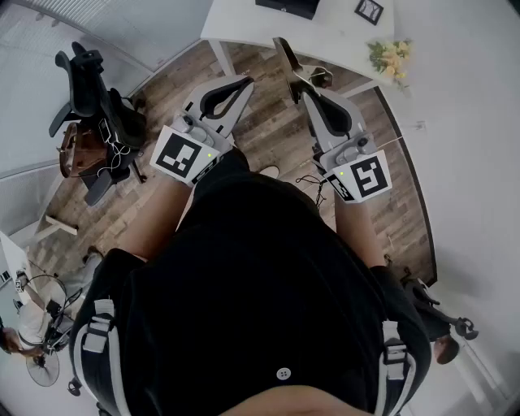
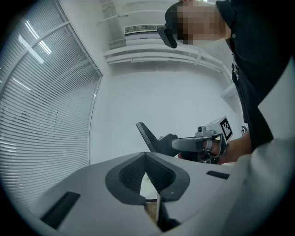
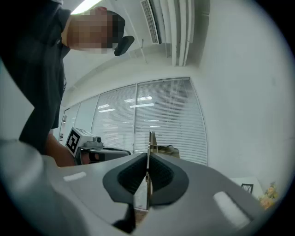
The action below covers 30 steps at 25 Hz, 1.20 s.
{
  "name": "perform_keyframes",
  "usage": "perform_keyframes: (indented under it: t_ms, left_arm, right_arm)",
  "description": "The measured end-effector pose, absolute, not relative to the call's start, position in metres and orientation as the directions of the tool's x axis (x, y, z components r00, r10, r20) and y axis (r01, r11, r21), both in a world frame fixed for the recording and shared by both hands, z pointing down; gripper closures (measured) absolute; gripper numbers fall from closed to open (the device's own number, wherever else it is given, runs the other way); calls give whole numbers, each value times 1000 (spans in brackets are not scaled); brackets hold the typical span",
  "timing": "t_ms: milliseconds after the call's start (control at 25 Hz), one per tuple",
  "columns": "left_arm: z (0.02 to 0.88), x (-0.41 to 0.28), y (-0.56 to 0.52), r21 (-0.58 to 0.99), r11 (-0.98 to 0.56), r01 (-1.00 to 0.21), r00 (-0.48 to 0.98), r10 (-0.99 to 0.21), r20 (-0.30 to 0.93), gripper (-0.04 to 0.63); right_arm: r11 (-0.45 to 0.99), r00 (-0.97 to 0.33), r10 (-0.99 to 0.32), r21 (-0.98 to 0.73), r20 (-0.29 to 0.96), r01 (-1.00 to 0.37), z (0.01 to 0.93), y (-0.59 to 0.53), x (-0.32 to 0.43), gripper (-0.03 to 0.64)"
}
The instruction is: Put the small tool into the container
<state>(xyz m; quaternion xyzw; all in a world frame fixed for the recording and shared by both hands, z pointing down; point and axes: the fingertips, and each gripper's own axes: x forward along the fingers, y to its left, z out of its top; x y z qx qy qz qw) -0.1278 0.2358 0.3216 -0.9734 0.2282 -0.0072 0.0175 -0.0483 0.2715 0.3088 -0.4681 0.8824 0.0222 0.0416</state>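
On the head view, I see both grippers held up in front of the person's black shirt, over a wooden floor [image 1: 260, 138]. The left gripper [image 1: 246, 80] is at the left and the right gripper [image 1: 307, 88] at the right, each with its marker cube towards the body. A thin flat metal tool [image 1: 292, 63] sticks out past the right gripper's tips and points at the white table [image 1: 268, 24]. A bunch of flowers [image 1: 388, 57] and a small picture frame [image 1: 370, 10] are on that table. A black office chair [image 1: 89, 89] stands well off to the left.

On the left gripper view, the jaws meet at their tips with nothing between them, so that claw is closed and empty. Window blinds [image 2: 46, 115] fill the left side, and I can see the other gripper just beyond the jaws.

On the right gripper view, the jaws are pinched flat on the tool, which I see edge-on, rising straight up out of the pads. The tool is in this claw, and the left gripper shows beside it at the left.
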Motion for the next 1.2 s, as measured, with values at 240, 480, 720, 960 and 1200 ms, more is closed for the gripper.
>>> perform_keyframes:
  t_ms: [240, 480, 720, 960, 1200]
  left_arm:
    - [326, -126, 255, -34, -902, -431, 902, -432, 18, 588]
    - [326, -120, 255, -28, -907, -421, 906, -422, 24, 588]
    - [323, -121, 248, -22, -906, -422, 906, -423, 31, 588]
    - [331, -122, 249, -17, -909, -416, 908, -416, 47, 588]
    - [336, -118, 218, -9, -921, -388, 920, -388, 58, 588]
  right_arm:
    - [549, -548, -832, 9, -81, -836, 312, 288, -50, 600]
    - [542, -540, -838, -10, -77, -840, 314, 288, -48, 597]
    - [543, -541, -838, -12, -69, -839, 310, 280, -49, 598]
    - [525, -524, -850, -23, -58, -851, 320, 279, -46, 598]
    - [502, -502, -864, -12, -30, -865, 322, 251, -46, 598]
